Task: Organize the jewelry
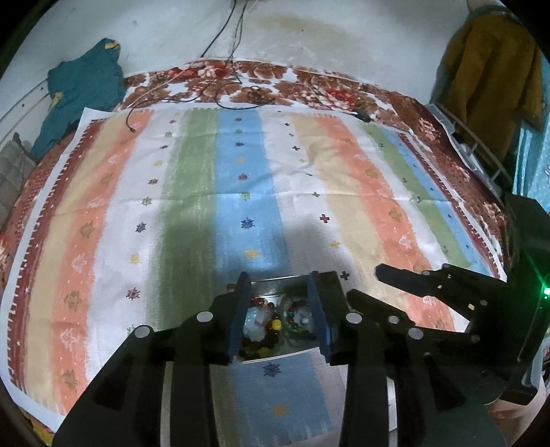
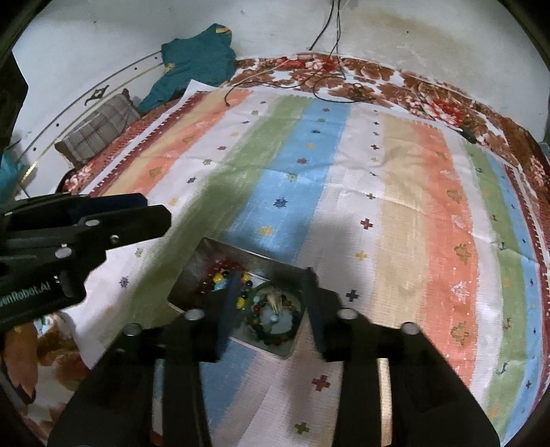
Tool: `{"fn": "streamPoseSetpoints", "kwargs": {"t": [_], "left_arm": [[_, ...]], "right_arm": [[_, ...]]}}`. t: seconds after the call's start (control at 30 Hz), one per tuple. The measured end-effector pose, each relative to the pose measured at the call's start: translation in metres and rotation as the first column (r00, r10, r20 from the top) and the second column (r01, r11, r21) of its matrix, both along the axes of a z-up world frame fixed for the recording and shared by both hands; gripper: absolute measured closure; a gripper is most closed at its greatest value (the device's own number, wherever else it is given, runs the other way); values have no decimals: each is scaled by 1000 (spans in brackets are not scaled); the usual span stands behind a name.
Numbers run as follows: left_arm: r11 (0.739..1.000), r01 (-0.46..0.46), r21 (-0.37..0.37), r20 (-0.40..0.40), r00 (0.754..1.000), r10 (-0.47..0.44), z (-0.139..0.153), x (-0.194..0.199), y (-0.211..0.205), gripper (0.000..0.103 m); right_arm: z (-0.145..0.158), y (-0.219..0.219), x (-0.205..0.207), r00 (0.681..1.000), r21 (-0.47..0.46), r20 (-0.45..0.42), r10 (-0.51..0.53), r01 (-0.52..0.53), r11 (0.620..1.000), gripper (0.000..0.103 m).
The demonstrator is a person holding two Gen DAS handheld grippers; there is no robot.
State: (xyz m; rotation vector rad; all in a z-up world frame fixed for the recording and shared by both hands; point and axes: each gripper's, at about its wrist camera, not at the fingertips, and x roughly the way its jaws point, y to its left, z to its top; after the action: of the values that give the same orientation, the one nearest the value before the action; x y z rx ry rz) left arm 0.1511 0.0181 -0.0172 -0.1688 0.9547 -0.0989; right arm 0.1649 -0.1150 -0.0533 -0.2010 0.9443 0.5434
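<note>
Several bead bracelets (image 1: 271,326) lie heaped in a shallow metal tray (image 2: 220,251), which rests on a striped cloth (image 1: 240,172) near its front edge. In the left wrist view we see the beads in dark red, yellow, green and pale blue, with a clear, glassy piece among them. In the right wrist view we see a ring of dark beads (image 2: 275,319) at the tray's right end and a looser cluster of red and yellow beads (image 2: 223,275) at its left end. We find the left gripper (image 1: 276,313) above the tray with its two blue-padded fingers spread, one on each side of the heap, and nothing held between them. We find the right gripper (image 2: 271,302) also above the tray with its fingers parted; its left finger overlaps the beads in the picture, but we cannot tell whether it touches them. Each gripper shows at the side of the other's view, the right one just beside the left. Around the cloth we see a floral bedspread (image 2: 429,89). At the far edge black cables (image 1: 220,93) trail down from a stained white wall (image 1: 309,31). A teal garment (image 2: 196,62) and a checked pillow (image 2: 99,127) lie at the far left; a mustard garment (image 1: 488,68) hangs at the right.
</note>
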Motion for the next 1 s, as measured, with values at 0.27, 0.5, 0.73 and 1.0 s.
{"fn": "streamPoseSetpoints", "kwargs": {"t": [0.27, 0.5, 0.73, 1.0], "left_arm": [[1000, -16, 3, 21, 1000, 16, 4, -14, 9, 58], [999, -22, 30, 18, 1000, 22, 2, -26, 10, 49], [1000, -4, 19, 26, 1000, 4, 2, -40, 7, 38], [1000, -18, 13, 62, 998, 17, 6, -64, 8, 21]], "right_arm": [[4, -10, -9, 1000, -6, 19, -10, 10, 1000, 56], [7, -18, -18, 999, -6, 39, -21, 21, 1000, 45], [11, -29, -30, 998, 11, 50, -24, 24, 1000, 33], [15, -39, -47, 997, 28, 69, -23, 22, 999, 19]]}}
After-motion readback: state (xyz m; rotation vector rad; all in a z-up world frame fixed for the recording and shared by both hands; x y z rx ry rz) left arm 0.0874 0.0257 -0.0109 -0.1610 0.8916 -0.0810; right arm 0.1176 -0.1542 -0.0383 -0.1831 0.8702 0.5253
